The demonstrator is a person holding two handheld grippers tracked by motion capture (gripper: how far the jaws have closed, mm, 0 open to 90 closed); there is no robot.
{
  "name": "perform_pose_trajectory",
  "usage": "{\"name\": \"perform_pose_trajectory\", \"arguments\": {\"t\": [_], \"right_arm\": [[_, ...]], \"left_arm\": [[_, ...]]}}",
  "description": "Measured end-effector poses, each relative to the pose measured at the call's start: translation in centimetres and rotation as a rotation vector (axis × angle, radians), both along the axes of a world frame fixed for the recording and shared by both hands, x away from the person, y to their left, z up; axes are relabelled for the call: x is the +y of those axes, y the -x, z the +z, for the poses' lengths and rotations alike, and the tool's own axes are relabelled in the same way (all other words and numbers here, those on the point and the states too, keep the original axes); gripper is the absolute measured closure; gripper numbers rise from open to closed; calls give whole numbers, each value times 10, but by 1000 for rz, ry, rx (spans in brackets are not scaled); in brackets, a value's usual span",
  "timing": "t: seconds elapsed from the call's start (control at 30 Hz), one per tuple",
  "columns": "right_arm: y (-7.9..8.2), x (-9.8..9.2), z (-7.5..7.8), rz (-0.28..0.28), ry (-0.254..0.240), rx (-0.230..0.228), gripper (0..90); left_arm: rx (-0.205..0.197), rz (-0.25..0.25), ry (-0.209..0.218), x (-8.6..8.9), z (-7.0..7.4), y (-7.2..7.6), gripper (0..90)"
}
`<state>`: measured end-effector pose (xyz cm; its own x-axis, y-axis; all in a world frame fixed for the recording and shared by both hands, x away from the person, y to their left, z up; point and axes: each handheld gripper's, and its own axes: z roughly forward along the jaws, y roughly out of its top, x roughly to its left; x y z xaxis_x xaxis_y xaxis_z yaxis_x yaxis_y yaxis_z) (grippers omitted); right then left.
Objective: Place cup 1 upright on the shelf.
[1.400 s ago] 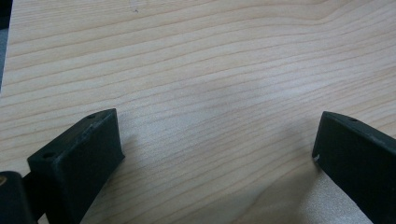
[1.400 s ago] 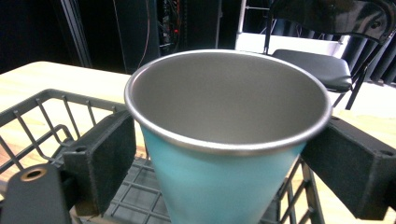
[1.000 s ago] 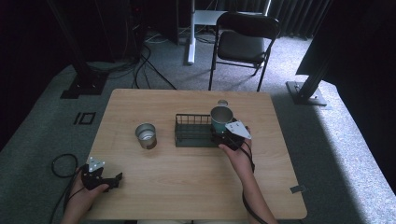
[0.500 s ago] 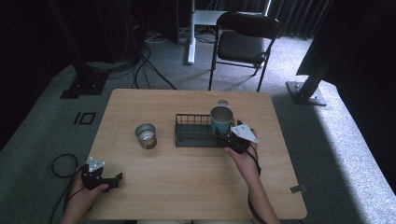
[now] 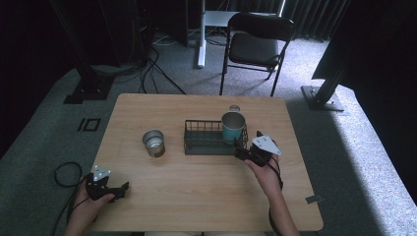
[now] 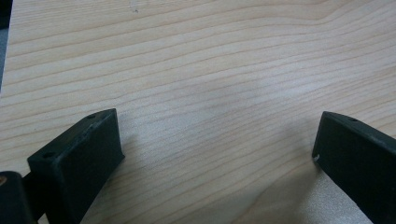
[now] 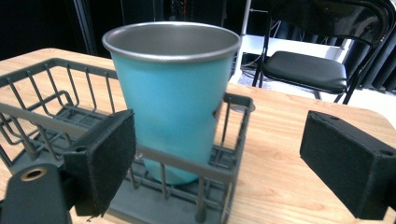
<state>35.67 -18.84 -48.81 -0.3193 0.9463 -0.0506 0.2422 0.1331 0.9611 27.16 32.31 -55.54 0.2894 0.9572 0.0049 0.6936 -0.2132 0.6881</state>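
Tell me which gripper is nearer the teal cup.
Right. The right gripper sits open just outside the basket that holds the teal cup; the left gripper rests at the table's near-left corner, far off.

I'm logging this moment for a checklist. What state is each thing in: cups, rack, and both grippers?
Teal cup: upright, standing in the rack's right end, released.
Wire rack: on the table, otherwise empty.
Steel cup: upright on the table, left of the rack, untouched.
Right gripper: jaws open, just in front of the teal cup, holding nothing.
Left gripper: jaws open over bare tabletop, holding nothing.
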Motion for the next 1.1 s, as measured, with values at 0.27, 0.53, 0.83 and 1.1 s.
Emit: {"name": "perform_pose_trajectory", "arguments": {"t": [0.27, 0.53, 0.83, 1.1], "right_arm": [[10, -14, -8, 23, 1, 5, 105], [18, -24, -11, 56, -11, 7, 105], [24, -38, -18, 40, -21, 53, 106], [30, -55, -26, 87, -46, 106, 106]], "left_arm": [[0, 0, 0, 0, 0, 0, 20], [0, 0, 0, 0, 0, 0, 20], [0, 0, 0, 0, 0, 0, 20], [0, 0, 0, 0, 0, 0, 20]]}}
